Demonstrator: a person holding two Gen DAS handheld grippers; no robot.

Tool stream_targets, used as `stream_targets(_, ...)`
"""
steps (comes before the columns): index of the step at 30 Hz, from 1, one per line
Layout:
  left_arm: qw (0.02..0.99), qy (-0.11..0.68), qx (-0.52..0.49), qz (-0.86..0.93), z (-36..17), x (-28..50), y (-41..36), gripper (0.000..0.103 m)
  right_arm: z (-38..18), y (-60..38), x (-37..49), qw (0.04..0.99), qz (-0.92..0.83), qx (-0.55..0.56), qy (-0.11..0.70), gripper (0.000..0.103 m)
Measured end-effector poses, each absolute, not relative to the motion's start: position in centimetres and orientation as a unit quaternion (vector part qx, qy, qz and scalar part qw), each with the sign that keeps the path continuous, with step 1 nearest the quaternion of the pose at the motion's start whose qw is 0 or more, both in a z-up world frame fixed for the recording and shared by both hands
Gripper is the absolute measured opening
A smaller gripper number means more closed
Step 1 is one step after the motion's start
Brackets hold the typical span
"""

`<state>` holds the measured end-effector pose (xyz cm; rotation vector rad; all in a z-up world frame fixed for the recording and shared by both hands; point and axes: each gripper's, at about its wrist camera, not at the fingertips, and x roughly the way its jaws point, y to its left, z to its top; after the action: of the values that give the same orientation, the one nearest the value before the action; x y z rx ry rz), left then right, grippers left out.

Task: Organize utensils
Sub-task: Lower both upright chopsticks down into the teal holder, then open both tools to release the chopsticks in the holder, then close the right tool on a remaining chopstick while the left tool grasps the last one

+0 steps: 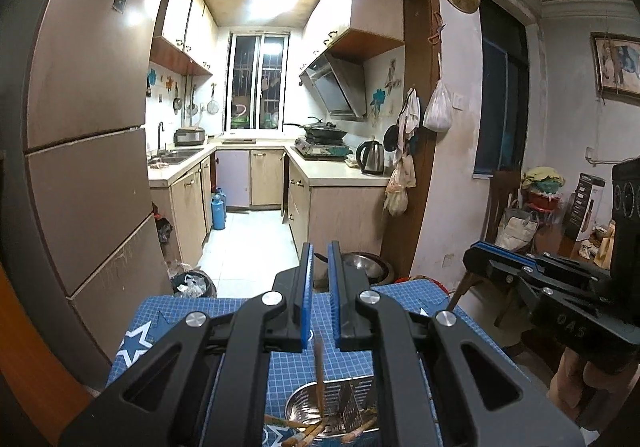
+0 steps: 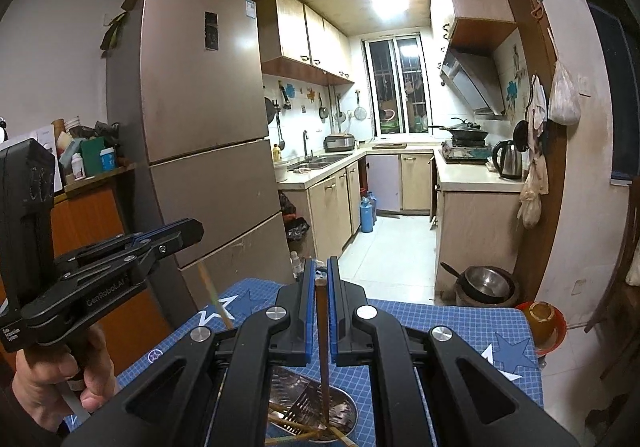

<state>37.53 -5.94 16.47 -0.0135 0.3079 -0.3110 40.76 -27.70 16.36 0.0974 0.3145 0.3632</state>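
Right hand-held gripper [image 2: 319,279] clamped on a chopstick [image 2: 322,343]; left hand-held gripper [image 1: 319,271] clamps another chopstick [image 1: 319,375]; both dangle into the steel holder [image 2: 344,405] with more chopsticks.

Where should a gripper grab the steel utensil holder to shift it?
Likely the rim at right in the right wrist view, from above, straddling the wall. The holder stands upright, open-topped; chopsticks and the perforated divider crowd its left.

the metal holder [image 1: 340,411] is cut off by the bottom edge and partly hidden behind the left claw [image 1: 320,275]. the chopstick [image 1: 319,379] hanging from that claw is blurred. the chopsticks' lower ends [image 2: 304,433] vanish below the frame.
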Motion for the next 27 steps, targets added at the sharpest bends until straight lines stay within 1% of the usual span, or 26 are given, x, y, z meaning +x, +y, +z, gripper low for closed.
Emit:
stream_targets(2, 0.976, 0.156, -0.007, -0.154, 16.3, 37.5, -5.9, 0.007, 16.2, -27.8, 40.6, 0.97, 0.18, 0.049, 0.157, 0.007)
stream_targets(4, 0.976, 0.157, -0.005, -0.152, 16.1, 37.4, -5.8, 0.015, 16.1, -27.8, 40.5, 0.97, 0.18, 0.05, 0.157, 0.007)
stream_targets(6, 0.977, 0.154, -0.003, -0.149, 16.1, 37.1, -5.9, 0.028, 16.1, -27.8, 40.5, 0.97, 0.18, 0.05, 0.156, 0.007)
stream_targets(9, 0.977, 0.15, -0.003, -0.149, 16.3, 36.6, -5.8, 0.034, 16.1, -28.0, 40.0, 0.97, 0.18, 0.052, 0.153, 0.011)
stream_targets(11, 0.978, 0.147, -0.005, -0.148, 16.5, 36.2, -5.8, 0.038, 16.2, -28.2, 39.5, 0.971, 0.179, 0.053, 0.149, 0.017)
stream_targets(12, 0.978, 0.144, -0.006, -0.148, 16.7, 35.8, -5.7, 0.039, 16.4, -28.3, 39.3, 0.971, 0.18, 0.053, 0.148, 0.017)
stream_targets(15, 0.979, 0.139, -0.007, -0.149, 17.3, 35.1, -5.7, 0.04, 17.1, -28.3, 38.2, 0.972, 0.179, 0.052, 0.141, 0.019)
stream_targets(17, 0.979, 0.134, -0.006, -0.15, 17.9, 34.2, -5.8, 0.041, 17.7, -28.4, 37.2, 0.973, 0.179, 0.05, 0.134, 0.023)
stream_targets(20, 0.98, 0.125, -0.006, -0.152, 18.7, 32.4, -5.9, 0.043, 18.8, -28.6, 35.2, 0.975, 0.179, 0.049, 0.122, 0.028)
stream_targets(22, 0.981, 0.119, -0.008, -0.153, 19.0, 30.7, -5.8, 0.047, 19.5, -29.2, 32.8, 0.977, 0.178, 0.045, 0.111, 0.03)
stream_targets(24, 0.982, 0.107, -0.003, -0.156, 19.2, 28.0, -5.6, 0.054, 19.8, -29.8, 30.3, 0.977, 0.18, 0.042, 0.102, 0.033)
stream_targets(27, 0.983, 0.09, 0.023, -0.159, 18.2, 23.8, -5.4, 0.06, 18.7, -31.0, 24.5, 0.979, 0.179, 0.03, 0.09, 0.035)
